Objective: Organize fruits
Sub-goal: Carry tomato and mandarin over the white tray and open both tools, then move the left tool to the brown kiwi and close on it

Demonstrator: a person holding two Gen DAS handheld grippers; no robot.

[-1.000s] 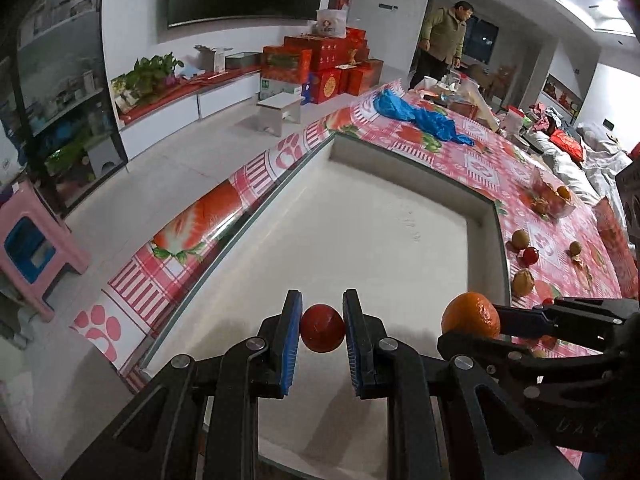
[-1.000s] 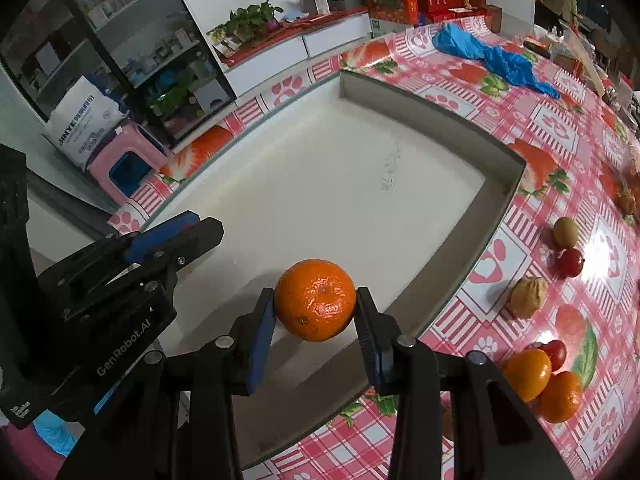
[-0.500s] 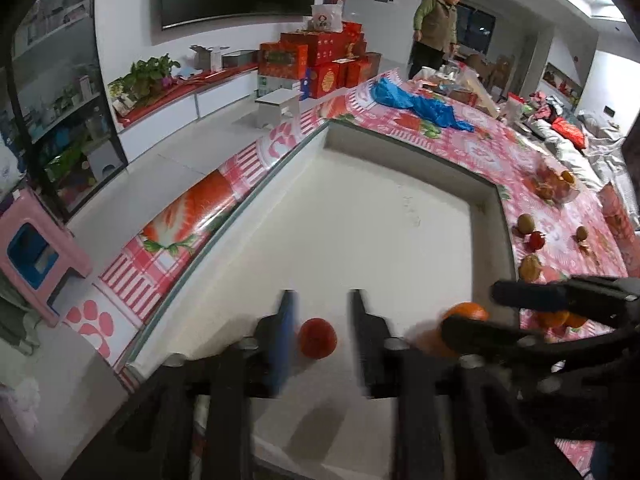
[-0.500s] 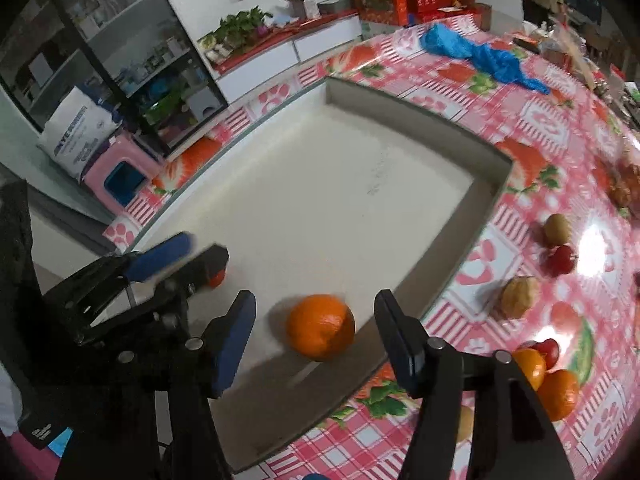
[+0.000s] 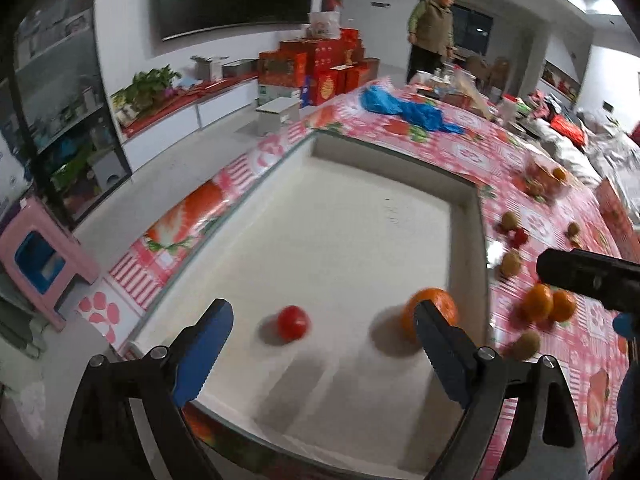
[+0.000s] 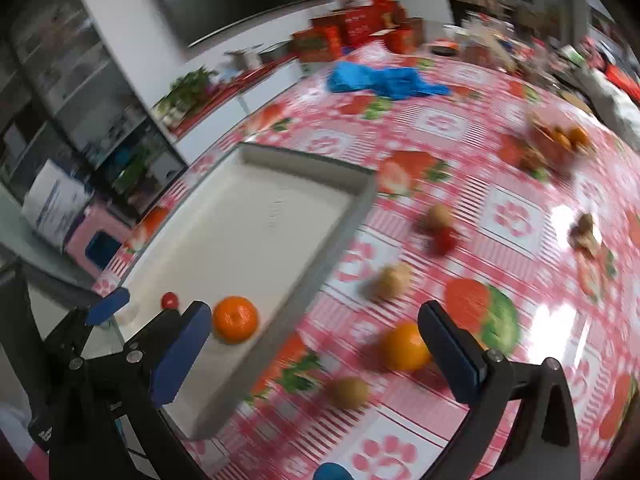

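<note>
A white tray [image 5: 464,200] with grey walls lies on the red patterned tablecloth. A small red fruit [image 5: 293,322] and an orange [image 5: 431,312] lie on its floor near the front edge. My left gripper [image 5: 324,344] is wide open and empty above them. In the right wrist view the tray [image 6: 352,208] is at left, holding the orange [image 6: 235,319] and the red fruit [image 6: 169,300]. My right gripper [image 6: 316,344] is wide open and empty over the tablecloth, near another orange [image 6: 404,346] and a kiwi [image 6: 347,392].
More fruit lies loose on the cloth right of the tray: kiwis [image 6: 391,280], a red fruit [image 6: 444,240], a walnut [image 6: 585,229], oranges [image 5: 548,302]. A blue cloth [image 6: 380,80] lies at the far end. A person [image 5: 430,32] stands behind the table. A pink stool [image 5: 36,256] is left.
Both grippers opened and dropped their fruit into the tray: the red fruit from the left, the orange from the right. The right gripper then swung right, over the tablecloth. Both pulled back.
</note>
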